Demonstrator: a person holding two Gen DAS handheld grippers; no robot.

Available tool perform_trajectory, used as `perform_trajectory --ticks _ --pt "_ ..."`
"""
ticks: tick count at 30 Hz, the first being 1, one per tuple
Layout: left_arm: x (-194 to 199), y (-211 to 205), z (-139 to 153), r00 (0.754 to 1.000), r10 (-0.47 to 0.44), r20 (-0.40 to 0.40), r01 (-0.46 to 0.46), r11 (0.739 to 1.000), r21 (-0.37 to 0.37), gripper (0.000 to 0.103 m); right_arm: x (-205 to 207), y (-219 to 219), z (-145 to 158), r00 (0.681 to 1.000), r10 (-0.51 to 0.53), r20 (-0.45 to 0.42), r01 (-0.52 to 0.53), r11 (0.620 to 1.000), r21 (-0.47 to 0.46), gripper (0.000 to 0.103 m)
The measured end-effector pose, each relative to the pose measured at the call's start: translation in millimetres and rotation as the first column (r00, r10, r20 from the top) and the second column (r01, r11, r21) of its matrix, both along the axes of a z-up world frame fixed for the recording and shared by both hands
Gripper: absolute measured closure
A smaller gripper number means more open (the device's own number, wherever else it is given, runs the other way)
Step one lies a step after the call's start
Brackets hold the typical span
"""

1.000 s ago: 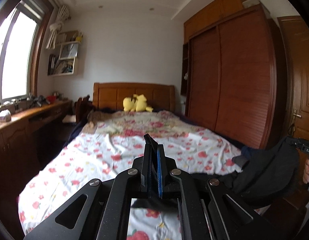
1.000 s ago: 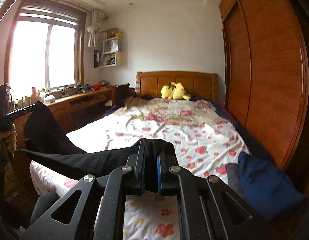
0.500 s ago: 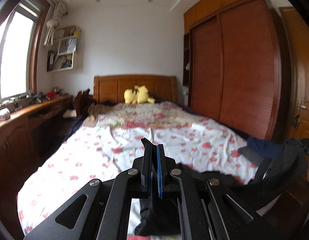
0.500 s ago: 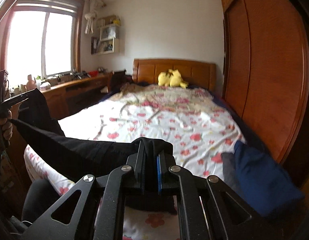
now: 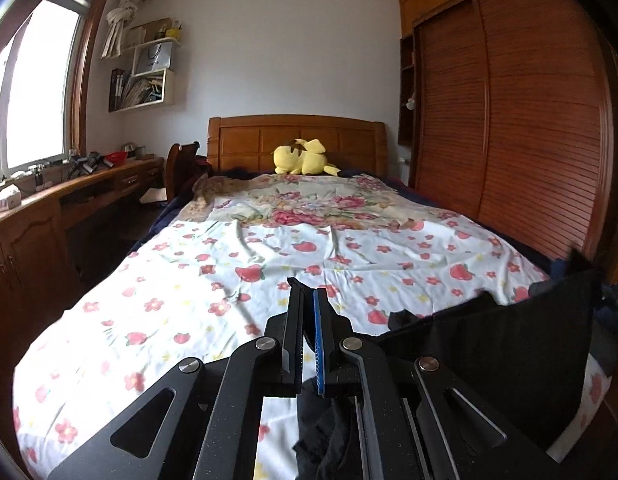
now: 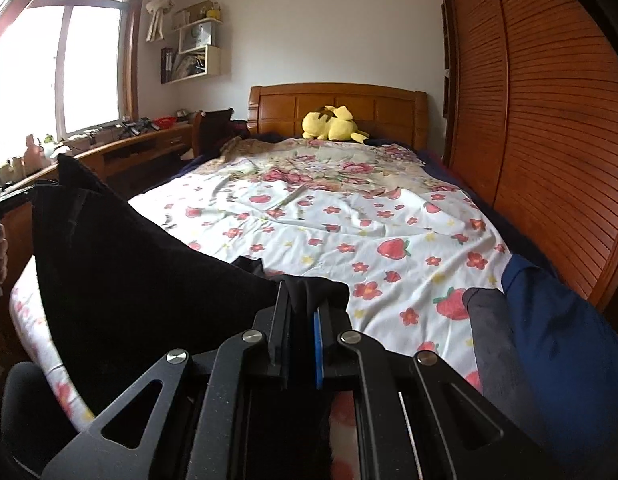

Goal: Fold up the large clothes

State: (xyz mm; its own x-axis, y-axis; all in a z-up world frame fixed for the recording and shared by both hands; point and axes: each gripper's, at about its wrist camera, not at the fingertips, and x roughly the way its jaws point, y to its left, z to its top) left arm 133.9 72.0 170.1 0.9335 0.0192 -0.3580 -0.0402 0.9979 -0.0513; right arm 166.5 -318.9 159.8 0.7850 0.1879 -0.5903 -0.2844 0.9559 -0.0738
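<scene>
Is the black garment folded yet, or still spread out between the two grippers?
Spread, not folded: the black garment hangs stretched in the air between the left gripper and right gripper, above the bed.

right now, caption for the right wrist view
Right hand-held gripper clamps a black garment stretched above the floral bedsheet.

A black garment (image 6: 121, 276) hangs stretched in a broad sheet above the foot of the bed (image 6: 329, 216), lifted clear at both ends, its upper edge sagging slightly.
</scene>
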Motion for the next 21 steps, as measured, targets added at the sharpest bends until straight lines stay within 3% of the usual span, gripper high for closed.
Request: perform_trajectory --ticks 6,11,21 --pt "37.4 2.2 -15.6 1.000 0.013 -0.014 -0.013 1.000 0.001 0.098 54.4 9.3 -22.5 1.000 -0.013 -0.019 0.012 0.999 -0.047 0.094" --pt "62.5 -5.7 -22.4 0.998 0.056 -0.019 -0.054 0.996 0.064 0.098 103.4 8.0 -50.2 0.997 -0.055 -0.060 0.053 0.998 -0.041 0.094" --pt "73.3 -16.6 -69.8 0.992 0.002 -0.126 -0.003 1.000 -0.007 0.098 161.9 10.6 -127.6 0.974 -0.119 -0.192 0.094 0.986 -0.135 0.094"
